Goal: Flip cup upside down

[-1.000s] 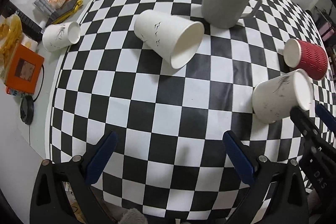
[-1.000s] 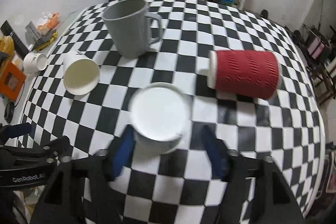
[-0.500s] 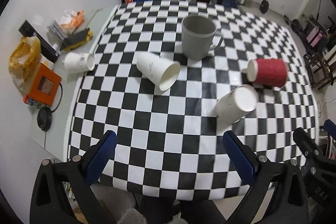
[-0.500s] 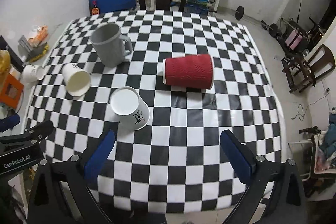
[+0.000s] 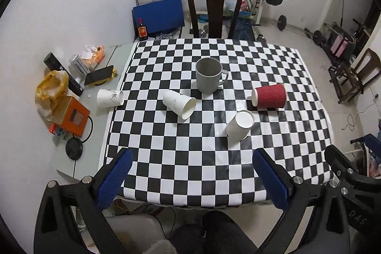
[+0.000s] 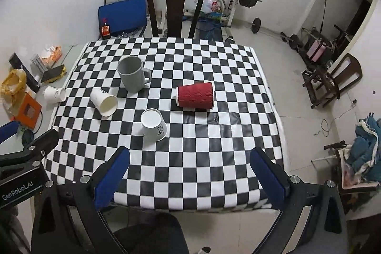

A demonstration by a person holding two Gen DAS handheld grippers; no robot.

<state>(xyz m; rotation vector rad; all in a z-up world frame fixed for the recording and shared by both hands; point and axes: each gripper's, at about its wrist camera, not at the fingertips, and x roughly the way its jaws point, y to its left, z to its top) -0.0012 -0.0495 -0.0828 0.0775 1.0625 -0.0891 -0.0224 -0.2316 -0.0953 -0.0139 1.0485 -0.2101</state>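
Left to right across the checkered table point(image 5: 214, 173): a white paper cup point(image 5: 110, 98) lies on its side just off the cloth's left edge, on the grey side surface. Second white cup point(image 5: 179, 104) lies on its side, mouth toward the camera and right. Grey mug point(image 5: 209, 78) stands upright, mouth up, handle to the right. Third white cup point(image 6: 153, 122) stands mouth-down with its flat base up, so that one looks done. Red ribbed cup point(image 6: 195, 98) lies on its side, long axis running left-right, narrow base toward the left, rim toward the right. Left gripper point(image 5: 194, 176) has its jaws wide apart, nothing in them, held back over the near table edge. Right gripper point(image 6: 189, 173) is the same: spread wide, empty, well back from everything. Key relation, as I read it: if the red cup is next, it sits ahead and slightly left of the right gripper's centreline, nearer that hand than the left one; its axis lies crosswise to the fingers, so closing across the body should work. The side-lying white cup falls to the left hand.
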